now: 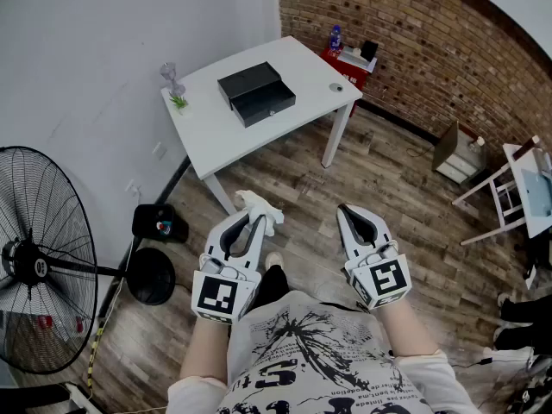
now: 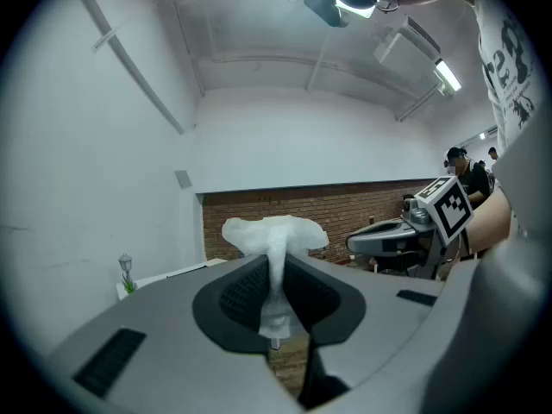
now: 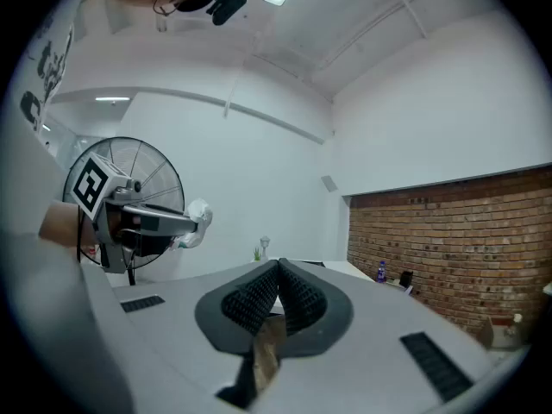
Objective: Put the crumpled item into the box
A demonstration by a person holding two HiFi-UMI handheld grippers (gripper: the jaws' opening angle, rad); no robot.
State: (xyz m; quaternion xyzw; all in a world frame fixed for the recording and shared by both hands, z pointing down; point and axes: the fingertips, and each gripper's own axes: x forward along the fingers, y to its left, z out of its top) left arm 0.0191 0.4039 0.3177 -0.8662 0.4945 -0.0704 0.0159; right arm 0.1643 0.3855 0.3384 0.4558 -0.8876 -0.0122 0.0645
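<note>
A white crumpled item [image 1: 259,208] sticks out of the tip of my left gripper [image 1: 255,221], which is shut on it. In the left gripper view the crumpled item [image 2: 274,241] is pinched between the ribbed pads and bulges above them. My right gripper [image 1: 347,210] is shut with nothing between its pads [image 3: 278,276]; it is held level with the left one, in front of the person's body. The black box [image 1: 256,93] lies with its lid beside it on the white table [image 1: 216,132], well ahead of both grippers.
A large black standing fan [image 1: 34,261] is at the left. A small vase [image 1: 171,79] stands at the table's far left corner. A brick wall [image 1: 431,50] runs along the right, with a white chair [image 1: 509,188] and a small cabinet [image 1: 455,152] near it.
</note>
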